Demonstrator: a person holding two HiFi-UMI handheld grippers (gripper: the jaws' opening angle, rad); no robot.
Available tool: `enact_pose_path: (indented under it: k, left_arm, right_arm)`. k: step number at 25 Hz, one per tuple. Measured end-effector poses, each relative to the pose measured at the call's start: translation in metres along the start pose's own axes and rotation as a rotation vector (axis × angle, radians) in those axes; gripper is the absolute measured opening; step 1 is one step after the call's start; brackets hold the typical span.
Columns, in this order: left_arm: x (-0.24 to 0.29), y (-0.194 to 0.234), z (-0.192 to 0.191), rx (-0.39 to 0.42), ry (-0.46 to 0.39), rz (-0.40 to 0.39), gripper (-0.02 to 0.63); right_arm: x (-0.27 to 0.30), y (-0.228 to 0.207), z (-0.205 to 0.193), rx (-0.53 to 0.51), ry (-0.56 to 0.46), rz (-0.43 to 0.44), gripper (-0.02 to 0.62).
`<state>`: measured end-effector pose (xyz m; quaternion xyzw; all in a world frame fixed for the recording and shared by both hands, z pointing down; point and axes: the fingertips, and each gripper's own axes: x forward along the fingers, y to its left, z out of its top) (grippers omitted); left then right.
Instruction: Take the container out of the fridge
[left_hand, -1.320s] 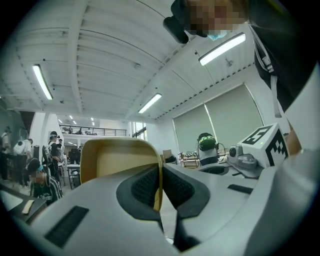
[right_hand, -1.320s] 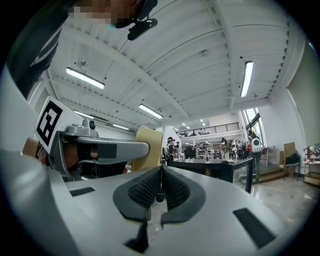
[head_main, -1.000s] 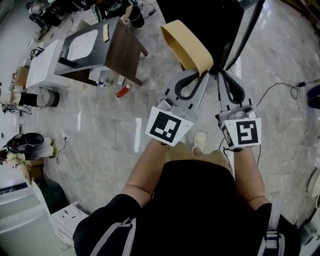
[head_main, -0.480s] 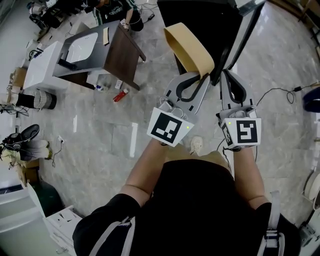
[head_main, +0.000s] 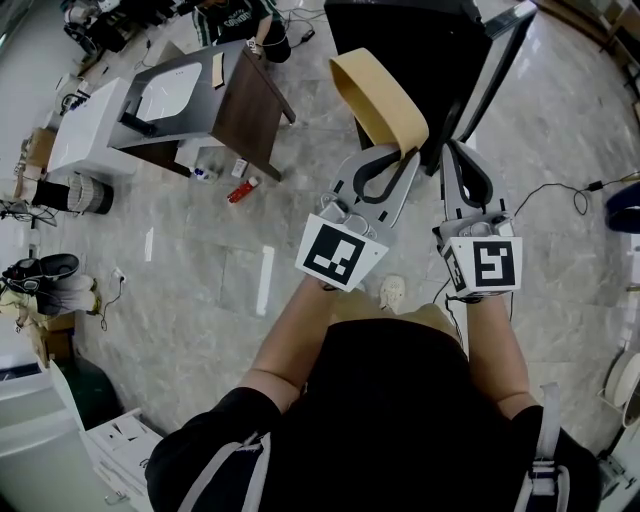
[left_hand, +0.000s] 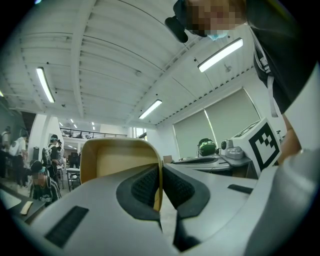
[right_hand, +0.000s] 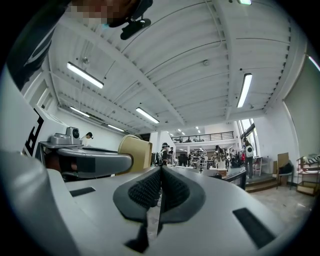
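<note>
1. Glossy grey marbled floor (head_main: 190, 300), streaked with pale reflections of the lamps.
2. At upper left, a white cabinet (head_main: 90, 125) beside a dark brown wooden board (head_main: 250, 100).
3. At right, a black cable (head_main: 560, 185) trailing across the tiles.
4. Overhead, a white ribbed ceiling (right_hand: 200, 65) with long strip lights (right_hand: 85, 75).
5. Tall windows (left_hand: 215, 127) covered by pale blinds; far off, a railed gallery (right_hand: 210, 136).

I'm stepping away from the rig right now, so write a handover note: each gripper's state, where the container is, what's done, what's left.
Left gripper: shut on one wall of the tan container, holding it up in the air.
Right gripper: shut, nothing between its jaws, level beside the left one.
Container: clear of the black fridge, just in front of it.
Done: the container appears to be out.
Left: it is not yet set down anywhere.
</note>
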<state>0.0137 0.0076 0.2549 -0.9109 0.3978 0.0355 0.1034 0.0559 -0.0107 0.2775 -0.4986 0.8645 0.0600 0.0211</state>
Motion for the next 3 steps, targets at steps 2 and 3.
enact_pose_path:
  k: [2, 3]
  left_arm:
    - [-0.0023, 0.0001, -0.0016, 0.003, 0.004, -0.003, 0.028]
    - [-0.0036, -0.0002, -0.0027, 0.004, 0.006, -0.004, 0.028]
  right_arm:
    - [0.0012, 0.0034, -0.0012, -0.003, 0.002, 0.008, 0.035]
    - [0.0018, 0.0054, -0.0019, -0.004, 0.003, 0.013, 0.035]
